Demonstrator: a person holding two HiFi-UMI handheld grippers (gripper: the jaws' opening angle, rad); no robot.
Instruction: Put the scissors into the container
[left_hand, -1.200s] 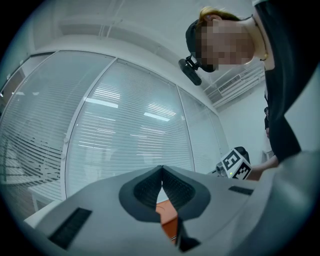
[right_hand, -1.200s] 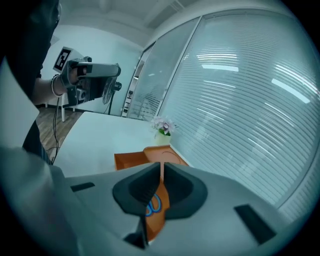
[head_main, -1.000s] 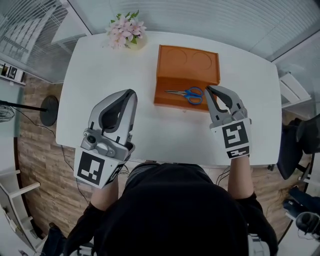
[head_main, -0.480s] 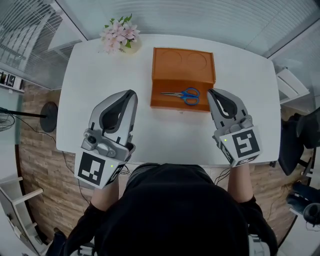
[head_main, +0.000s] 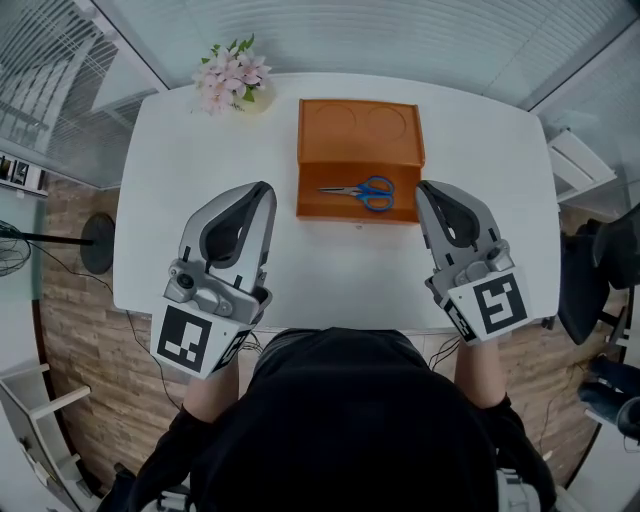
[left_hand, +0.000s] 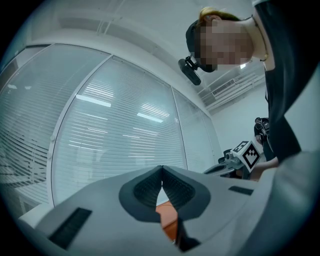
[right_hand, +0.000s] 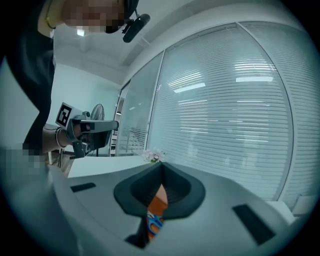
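Head view shows the white table (head_main: 330, 265) bearing the orange container (head_main: 360, 130). Both grippers hang over its near edge. The left gripper (head_main: 263, 190) has its jaws together on nothing. The right gripper (head_main: 424, 190), jaws likewise closed and empty, has drawn back from the container's side. Blue-handled scissors (head_main: 362, 190) lie in the container's near compartment, apart from both, so the task looks finished.

The right gripper (right_hand: 161, 169) held its fingers (right_hand: 178, 190) pressed together, empty, above the white desk (right_hand: 100, 167); orange container (right_hand: 159, 201) and blue-handled scissors (right_hand: 154, 222) showed at 6 o'clock, pink flowers (right_hand: 153, 156) at 11.
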